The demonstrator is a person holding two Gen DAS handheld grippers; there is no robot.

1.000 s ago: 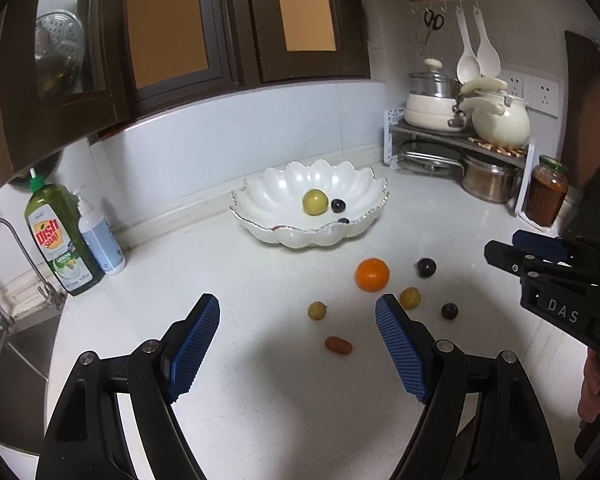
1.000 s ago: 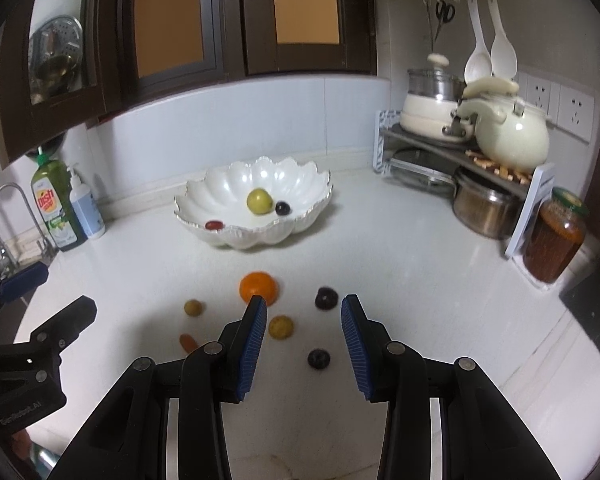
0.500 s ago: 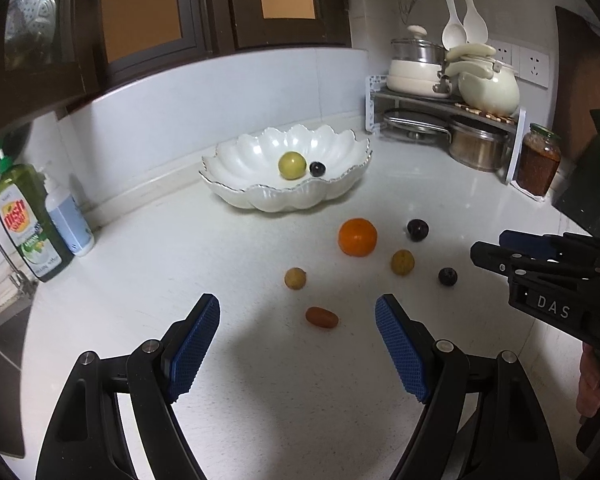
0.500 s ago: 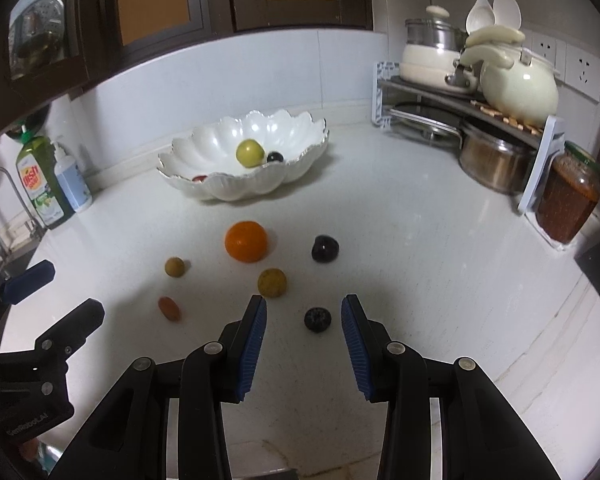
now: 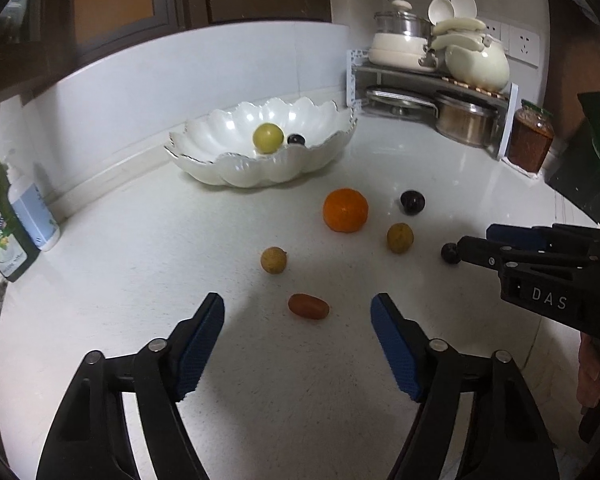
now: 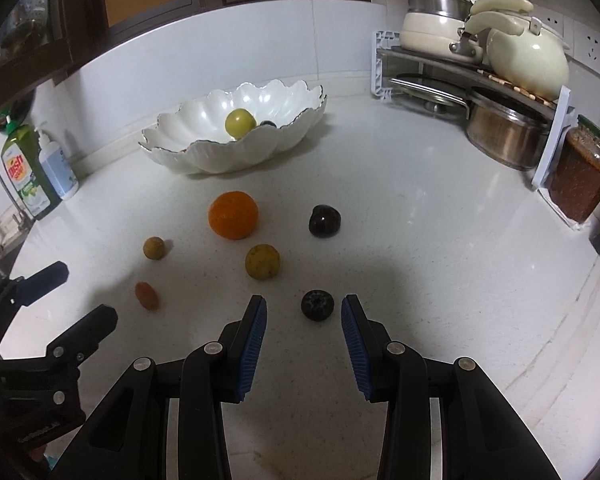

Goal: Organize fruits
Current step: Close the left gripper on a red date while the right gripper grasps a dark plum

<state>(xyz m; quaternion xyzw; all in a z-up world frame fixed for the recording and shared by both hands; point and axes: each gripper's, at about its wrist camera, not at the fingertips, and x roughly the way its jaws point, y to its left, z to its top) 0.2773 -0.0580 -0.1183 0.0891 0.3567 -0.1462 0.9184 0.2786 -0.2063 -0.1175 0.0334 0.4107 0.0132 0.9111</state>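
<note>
Left hand-held gripper (image 5: 298,312) tilted down, closing around red fruit (image 5: 308,306), right hand-held gripper (image 6: 304,310) parted.

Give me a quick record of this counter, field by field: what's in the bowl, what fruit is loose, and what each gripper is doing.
bowl: white, scalloped; holds a green fruit and a dark berry
loose on counter: orange, dark plum, two small yellow fruits, red tomato, blueberry
left gripper: jaws closing, tomato just ahead of them, untouched
right gripper: open, blueberry just ahead of its tips, untouched
</note>
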